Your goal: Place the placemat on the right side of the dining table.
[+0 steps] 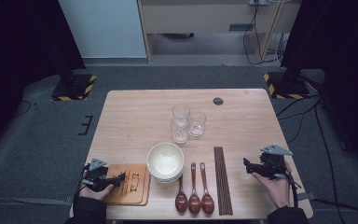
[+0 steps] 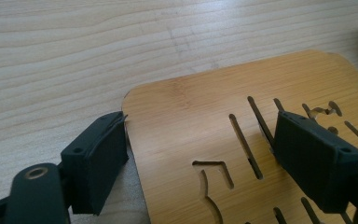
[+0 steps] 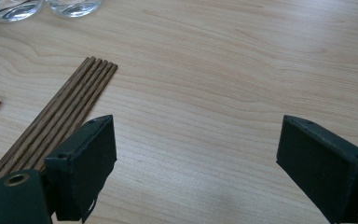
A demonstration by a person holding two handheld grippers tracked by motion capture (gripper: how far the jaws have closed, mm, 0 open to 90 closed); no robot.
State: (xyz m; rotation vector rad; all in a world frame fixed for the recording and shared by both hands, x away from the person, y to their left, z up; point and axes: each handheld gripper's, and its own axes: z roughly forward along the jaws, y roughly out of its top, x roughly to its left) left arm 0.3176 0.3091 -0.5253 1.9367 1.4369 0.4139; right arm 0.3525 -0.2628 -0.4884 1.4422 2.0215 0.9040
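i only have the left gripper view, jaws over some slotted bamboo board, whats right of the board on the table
Observer: A stack of cream bowls sits just right of the bamboo trivet, close beside it.
Operator: anything past the bowls
Observer: Three dark wooden spoons lie side by side, bowls of the spoons toward the person, then a bundle of chopsticks.
Operator: where is the other gripper
Observer: The right gripper is near the table's right edge, right of the chopsticks, jaws open over bare wood with nothing between them.
Operator: any glassware
Observer: Three clear glasses stand clustered beyond the bowls, toward the middle of the table.
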